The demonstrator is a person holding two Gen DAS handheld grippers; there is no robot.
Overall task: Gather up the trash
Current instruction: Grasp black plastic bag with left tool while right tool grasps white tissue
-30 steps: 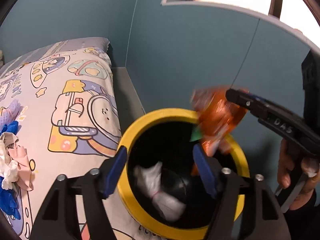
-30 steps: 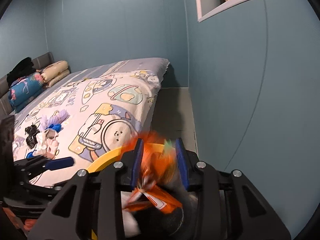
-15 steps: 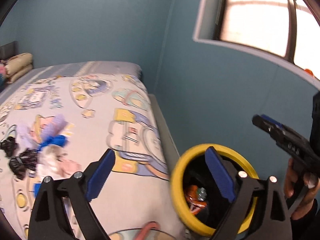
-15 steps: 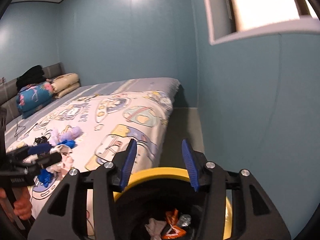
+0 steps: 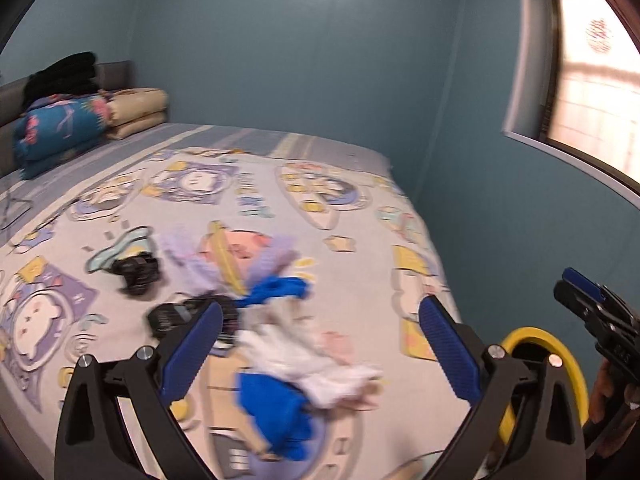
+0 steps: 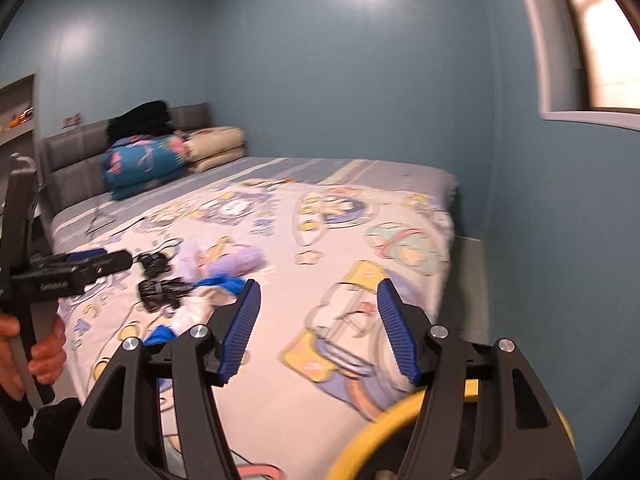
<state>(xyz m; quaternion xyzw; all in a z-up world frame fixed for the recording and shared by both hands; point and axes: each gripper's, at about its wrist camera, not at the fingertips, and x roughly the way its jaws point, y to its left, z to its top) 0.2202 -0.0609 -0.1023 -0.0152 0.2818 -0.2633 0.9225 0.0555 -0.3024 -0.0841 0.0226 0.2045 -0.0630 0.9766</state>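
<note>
Hanging empty over the bed (image 5: 360, 184), the left gripper (image 5: 320, 354) is spreading its jaws wide, and the right gripper (image 6: 318, 330) is opening too with nothing between its pads. Beside the bed stands the yellow bin (image 5: 568, 364), its contents hidden here. Farther out, the trash (image 5: 280, 344) lies uncollected: white and blue wads, black bits, a lilac scrap, so I judge much work remains.

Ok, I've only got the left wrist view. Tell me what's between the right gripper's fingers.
Observer: Nothing. The right gripper has its jaws opening, empty, above the bed cover.
Operator: Now report where the bin sits from that side.
Observer: The yellow bin has its rim right under that gripper, at the bed's corner, beside a grey floor strip along the wall.
Operator: Say what's at the far left.
Observer: A wall shelf beside the grey headboard, contents too blurred to name.
</note>
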